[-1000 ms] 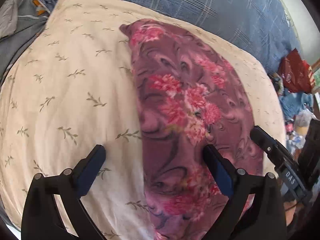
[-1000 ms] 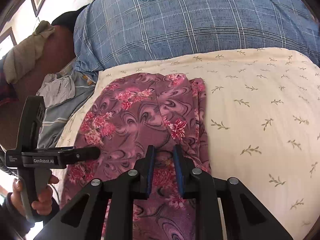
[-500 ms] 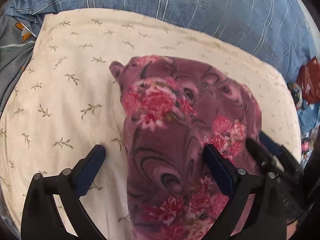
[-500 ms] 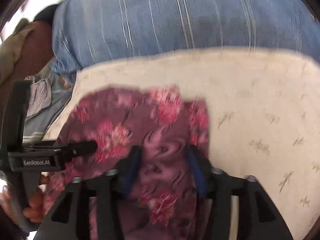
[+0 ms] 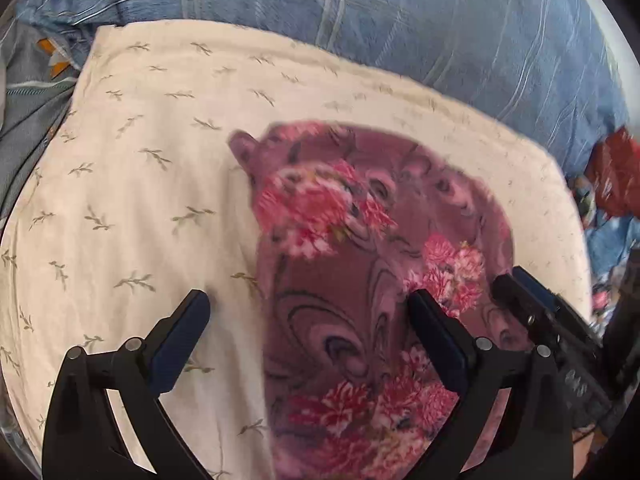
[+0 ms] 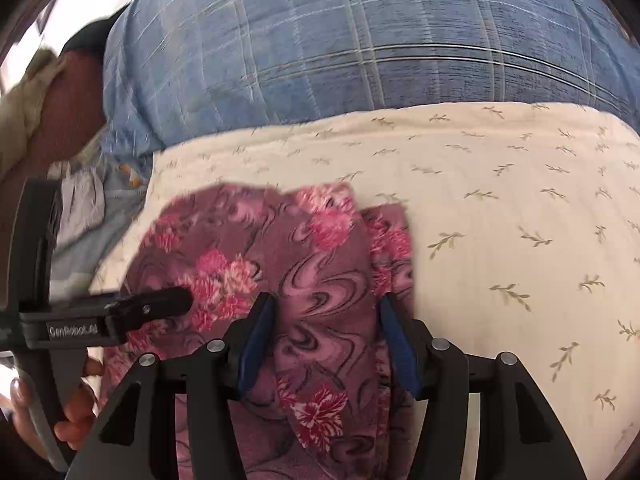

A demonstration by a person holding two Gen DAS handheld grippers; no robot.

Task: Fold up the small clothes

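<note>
A purple garment with pink flowers lies folded on the cream leaf-print sheet. My left gripper is open wide above the garment's left edge, one finger over the sheet and the other over the cloth. In the right wrist view the garment shows a doubled right edge. My right gripper stands half open over it, and a raised fold of cloth lies between the fingers without being pinched. The right gripper's tip shows at the garment's right side. The left gripper, held by a hand, reaches over the cloth from the left.
A blue plaid blanket bulges behind the sheet. Grey and blue clothes lie beyond the sheet's left edge. A red bag and other clutter sit off to the right. A brown piece of furniture with a beige cloth stands at far left.
The garment's far end has come nearer, so it now lies shorter and doubled. My right gripper went from shut on the cloth to half open. Both grippers drew back towards the near side.
</note>
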